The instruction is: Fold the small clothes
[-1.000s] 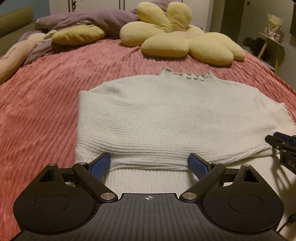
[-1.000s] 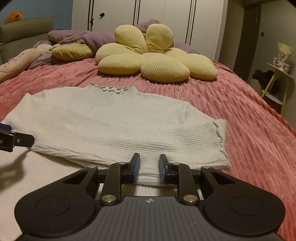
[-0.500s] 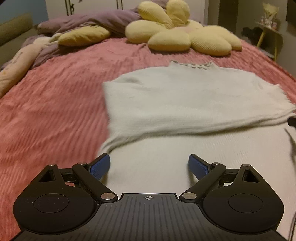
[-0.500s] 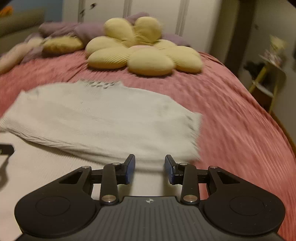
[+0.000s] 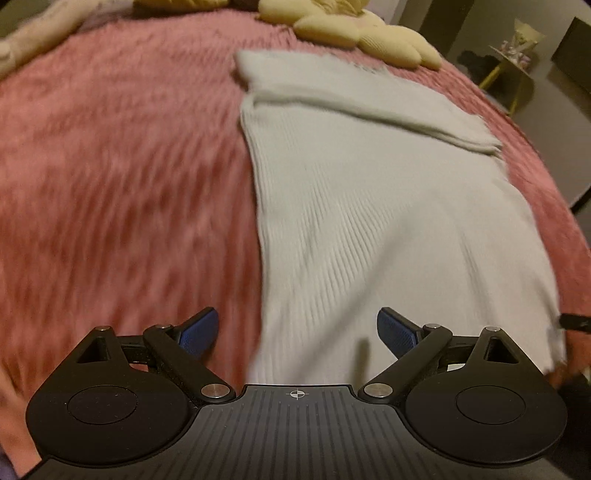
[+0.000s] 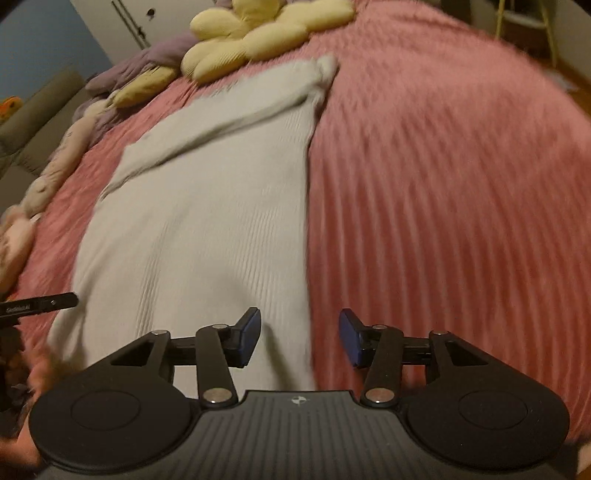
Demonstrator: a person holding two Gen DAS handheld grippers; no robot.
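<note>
A white ribbed knit sweater lies flat on the pink bedspread, sleeves folded across its far part. It also shows in the right wrist view. My left gripper is open and empty above the sweater's near left hem edge. My right gripper is open and empty above the near right hem edge. The left gripper's tip shows at the left of the right wrist view. Both views are motion-blurred.
A yellow flower-shaped cushion and purple bedding lie at the bed's head. Pale pink pillows line the left side. A small yellow-legged side table stands off the bed's right edge.
Both grippers have pulled back from the folded sleeves to the sweater's near hem and tilted downward. The right gripper has opened wider. The sweater has not moved.
</note>
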